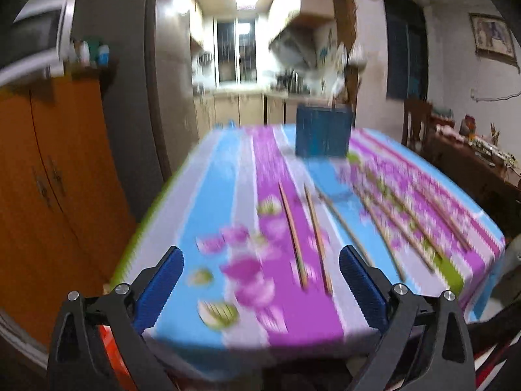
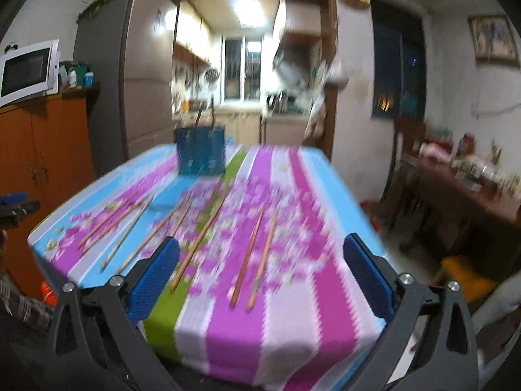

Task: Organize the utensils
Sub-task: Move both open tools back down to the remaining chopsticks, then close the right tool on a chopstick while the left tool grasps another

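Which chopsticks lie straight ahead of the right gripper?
The pair of chopsticks lying apart from the rest, between the open right gripper fingers; the others lie further left.

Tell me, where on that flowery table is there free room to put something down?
Bare cloth lies along the table's left edge, left of the chopsticks, and along the right edge beyond the last pair. The middle, from the blue holder forward, is crowded with chopsticks.

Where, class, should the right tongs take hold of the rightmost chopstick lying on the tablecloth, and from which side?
Grip the rightmost chopstick near its middle, coming straight down from above. It lies flat on the tablecloth, pointing away toward the blue holder, so only its long sides are free. A neighbouring chopstick lies close beside it, so the open right tongs probably need to narrow first.
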Action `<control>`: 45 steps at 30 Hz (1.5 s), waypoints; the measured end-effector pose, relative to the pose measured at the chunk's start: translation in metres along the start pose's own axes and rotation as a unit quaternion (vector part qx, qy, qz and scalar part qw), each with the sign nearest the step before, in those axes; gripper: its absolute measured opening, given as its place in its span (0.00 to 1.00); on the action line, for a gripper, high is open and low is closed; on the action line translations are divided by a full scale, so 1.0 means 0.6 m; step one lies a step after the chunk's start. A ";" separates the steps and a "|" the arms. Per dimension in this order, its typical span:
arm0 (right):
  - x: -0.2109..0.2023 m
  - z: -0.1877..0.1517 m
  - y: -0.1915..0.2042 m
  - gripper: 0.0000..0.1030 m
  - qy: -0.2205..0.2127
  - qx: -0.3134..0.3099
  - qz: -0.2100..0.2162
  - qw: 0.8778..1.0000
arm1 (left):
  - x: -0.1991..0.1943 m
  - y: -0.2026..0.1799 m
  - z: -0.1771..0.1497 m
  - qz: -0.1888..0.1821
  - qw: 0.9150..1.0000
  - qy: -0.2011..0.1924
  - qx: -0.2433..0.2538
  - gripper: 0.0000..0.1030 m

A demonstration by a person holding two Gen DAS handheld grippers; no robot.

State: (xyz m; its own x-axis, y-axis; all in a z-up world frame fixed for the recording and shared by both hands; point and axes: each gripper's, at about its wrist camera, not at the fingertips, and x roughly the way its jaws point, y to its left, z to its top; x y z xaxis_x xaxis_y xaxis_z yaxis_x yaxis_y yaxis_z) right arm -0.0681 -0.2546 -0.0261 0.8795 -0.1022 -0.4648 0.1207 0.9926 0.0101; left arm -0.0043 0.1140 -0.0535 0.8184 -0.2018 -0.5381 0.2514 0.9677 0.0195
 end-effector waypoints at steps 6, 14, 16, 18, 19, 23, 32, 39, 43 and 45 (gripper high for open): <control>0.047 -0.082 0.030 0.64 0.092 0.014 0.060 0.994 | 0.046 -0.007 -0.053 0.001 0.997 0.068 -0.033 0.88; 0.072 -0.091 0.076 0.30 0.108 -0.025 0.098 0.989 | 0.045 0.014 -0.056 0.027 0.997 0.064 -0.029 0.79; 0.076 -0.092 0.087 0.29 0.111 -0.035 0.106 0.988 | 0.043 0.021 -0.053 0.034 0.997 0.062 -0.031 0.78; 0.077 -0.090 0.091 0.29 0.107 -0.046 0.104 0.988 | 0.041 0.026 -0.050 0.039 0.997 0.058 -0.033 0.78; 0.079 -0.088 0.092 0.29 0.105 -0.050 0.102 0.988 | 0.040 0.028 -0.049 0.041 0.997 0.058 -0.033 0.78; 0.091 -0.075 0.106 0.29 0.093 -0.060 0.109 0.988 | 0.043 0.032 -0.044 0.047 0.997 0.053 -0.034 0.78; 0.093 -0.074 0.093 0.29 0.085 -0.070 0.034 0.993 | 0.051 0.015 -0.044 0.064 0.997 0.046 0.011 0.78; 0.114 -0.081 0.079 0.21 0.094 -0.060 -0.006 0.994 | 0.064 0.003 -0.039 0.056 0.997 0.051 0.020 0.78; 0.126 -0.088 0.069 0.15 0.105 -0.047 -0.018 0.993 | 0.067 -0.003 -0.036 0.055 0.997 0.052 0.028 0.79; 0.124 -0.089 0.067 0.15 0.100 -0.046 -0.028 0.994 | 0.069 -0.003 -0.036 0.057 0.997 0.053 0.028 0.79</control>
State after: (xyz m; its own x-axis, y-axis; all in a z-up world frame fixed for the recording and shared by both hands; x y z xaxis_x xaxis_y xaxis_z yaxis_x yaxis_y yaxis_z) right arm -0.0225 -0.2189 -0.1074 0.7621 -0.1521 -0.6294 0.1168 0.9884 -0.0975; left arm 0.0182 0.1070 -0.0940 0.7842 -0.0714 -0.6164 0.1915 0.9727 0.1310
